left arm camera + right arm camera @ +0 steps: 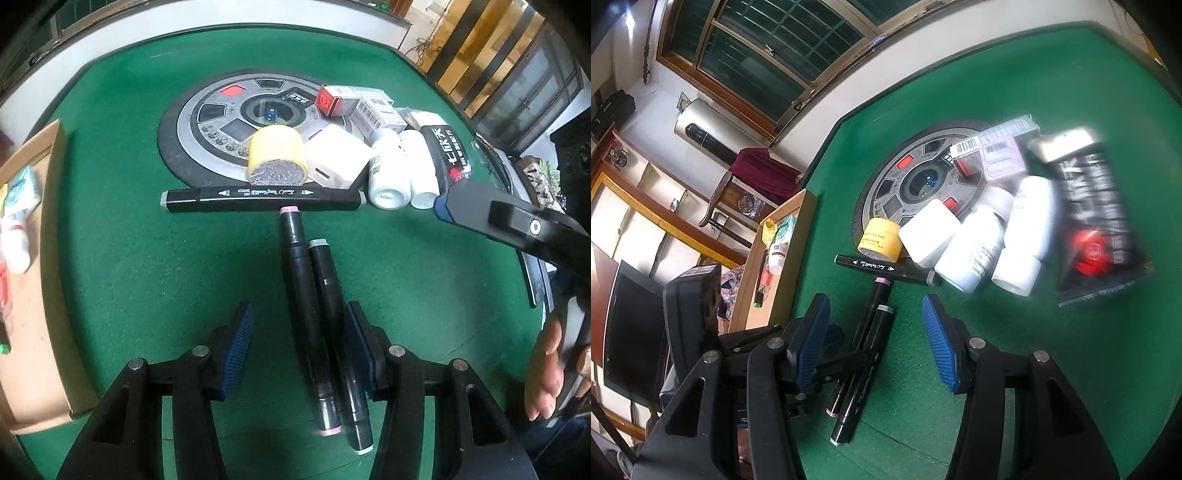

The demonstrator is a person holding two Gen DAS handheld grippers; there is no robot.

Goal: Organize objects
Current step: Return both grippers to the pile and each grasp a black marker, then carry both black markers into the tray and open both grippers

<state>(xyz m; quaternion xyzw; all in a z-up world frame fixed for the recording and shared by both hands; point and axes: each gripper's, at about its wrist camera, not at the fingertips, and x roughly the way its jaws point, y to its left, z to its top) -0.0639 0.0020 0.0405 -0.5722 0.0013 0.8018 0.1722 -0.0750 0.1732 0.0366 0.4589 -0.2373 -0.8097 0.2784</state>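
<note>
1. 3 black markers lie on the green felt table (129, 240): 1 crosswise marker (258, 199) with white print, touching the yellow jar, and 2 side by side below it, the pink-capped marker (306, 317) and the grey-capped marker (334, 332).
2. The pink-capped marker's far end touches the crosswise marker, forming a T.
3. 1 yellow jar (277, 155), a short cylinder on its side, shows a silvery textured base.
4. 1 white rounded box (338, 158) sits just right of the jar.
5. 2 white plastic bottles (402, 170) lie side by side, bases toward the left wrist camera.
6. 1 black glossy packet (445, 147) with red and white print lies right of the bottles; several small printed cartons, 1 of them a red carton (332, 100), are stacked behind.
7. The left gripper (299, 347) stands released; both lower markers lie between its ribbed blue pads, which press on neither.
8. The right gripper (875, 336) is spread apart above the felt, nothing between its pads.
9. A round grey metal console (221, 122) with 1 lit red button is set in the table's middle.
10. A cardboard box (44, 295) at the left edge holds tubes and other small items.
11. Wood-framed windows, shelving and a dark screen line the room.
</note>
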